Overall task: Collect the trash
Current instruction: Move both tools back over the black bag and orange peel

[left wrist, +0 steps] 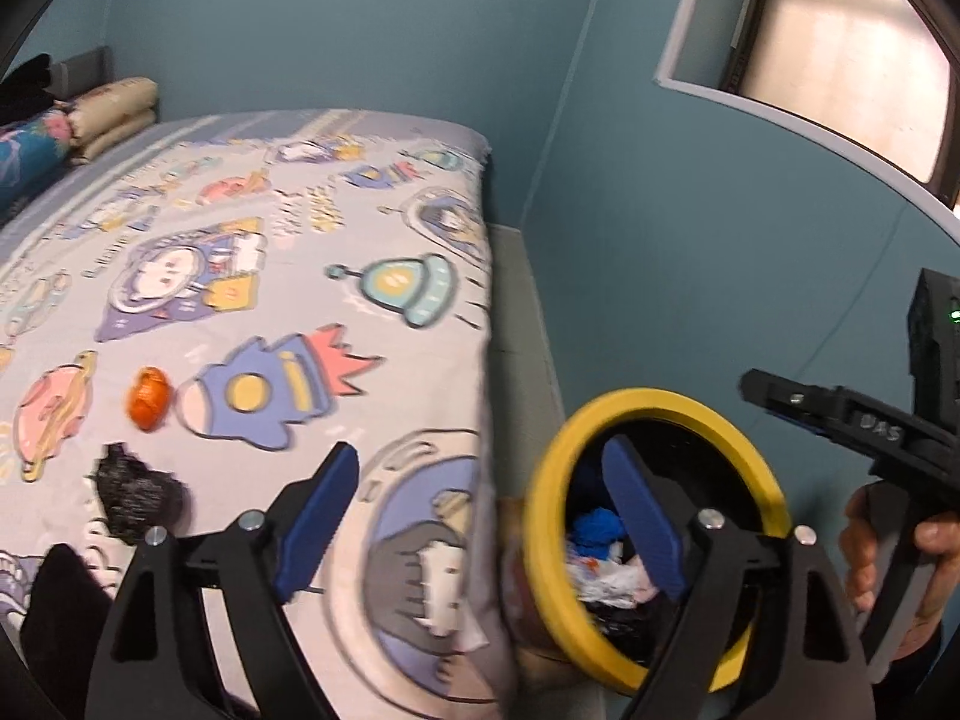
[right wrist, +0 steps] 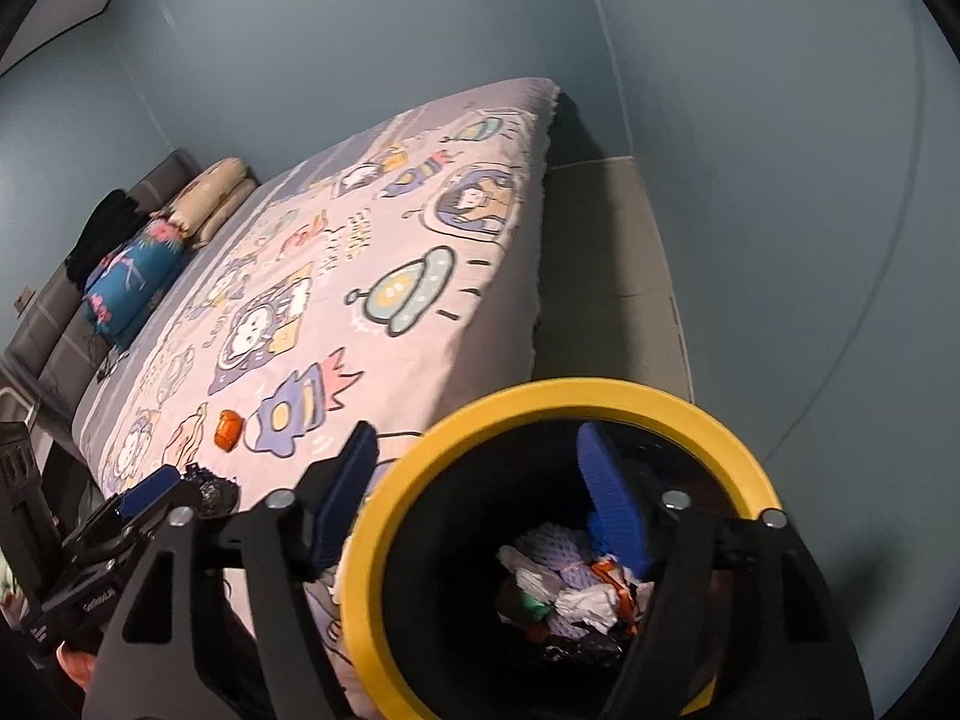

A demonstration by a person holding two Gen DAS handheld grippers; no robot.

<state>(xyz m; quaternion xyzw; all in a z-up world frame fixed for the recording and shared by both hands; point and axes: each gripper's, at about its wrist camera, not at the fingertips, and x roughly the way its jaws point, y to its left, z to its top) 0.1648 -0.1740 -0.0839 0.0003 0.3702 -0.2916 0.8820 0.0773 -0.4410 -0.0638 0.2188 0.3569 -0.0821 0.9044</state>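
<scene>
- Beside the bed (left wrist: 252, 276), at its foot corner, stands a bin with a yellow rim (left wrist: 654, 402), black inside
- Crumpled trash lies at the bottom of the bin: white, blue and orange scraps (right wrist: 570, 588) in a heap
- On the bed's cartoon-print cover sits a small orange wrapper (left wrist: 149, 399), just beside a printed rocket
- Near it, closer to the camera, lies a black crumpled piece (left wrist: 135, 495), apart from the orange one
- The left tool (left wrist: 489, 531) has its blue pads spread wide and holds nothing; one pad hangs over the bed's edge, the other over the bin's mouth
- The right tool (right wrist: 489, 513) is likewise spread wide and empty, one pad over the bed corner, the other inside the yellow ring
- In the left wrist view the right tool's black body shows at the far right, gripped by a hand (left wrist: 900, 564)
- Pillows (right wrist: 207, 195) are stacked at the head of the bed against the blue-grey wall
- A window (left wrist: 840, 48) shows at upper right in the left wrist view
</scene>
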